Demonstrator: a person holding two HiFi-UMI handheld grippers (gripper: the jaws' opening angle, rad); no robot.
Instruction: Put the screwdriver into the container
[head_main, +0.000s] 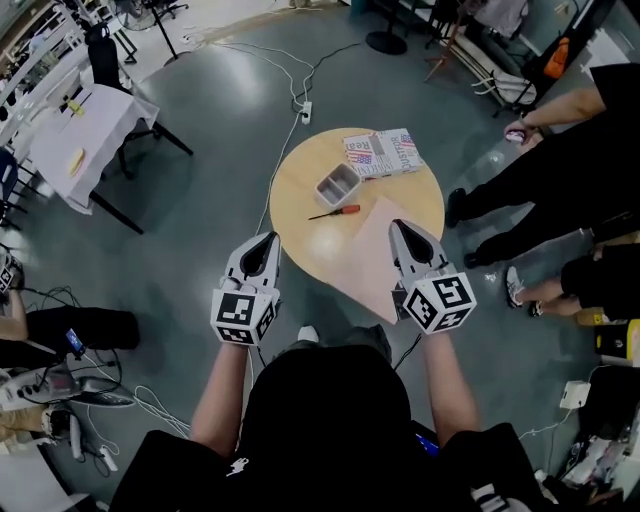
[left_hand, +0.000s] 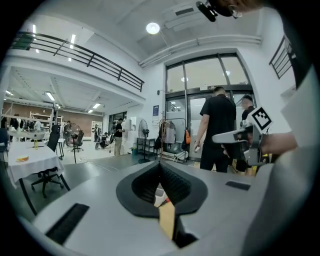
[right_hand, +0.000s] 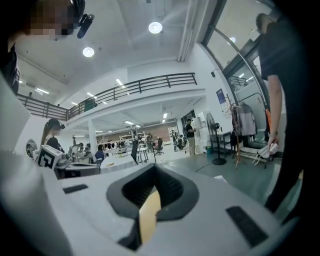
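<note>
The screwdriver (head_main: 335, 212), with a red-orange handle and a dark shaft, lies on the round wooden table (head_main: 300, 170). Just behind it stands the small grey container (head_main: 338, 185), which looks empty. My left gripper (head_main: 268, 240) hovers over the table's near left edge, shut and holding nothing. My right gripper (head_main: 401, 229) hangs over the near right part of the table, also shut and empty. Both are held up, short of the screwdriver. In the left gripper view the left gripper (left_hand: 160, 167) points level into the room, as does the right gripper (right_hand: 154, 170) in its own view.
A printed booklet (head_main: 383, 153) lies at the table's far side and a beige sheet (head_main: 370, 255) covers its near right. People in black (head_main: 570, 150) stand to the right. A power strip (head_main: 305, 112) with cables lies on the floor beyond. A white-clothed table (head_main: 75, 140) stands far left.
</note>
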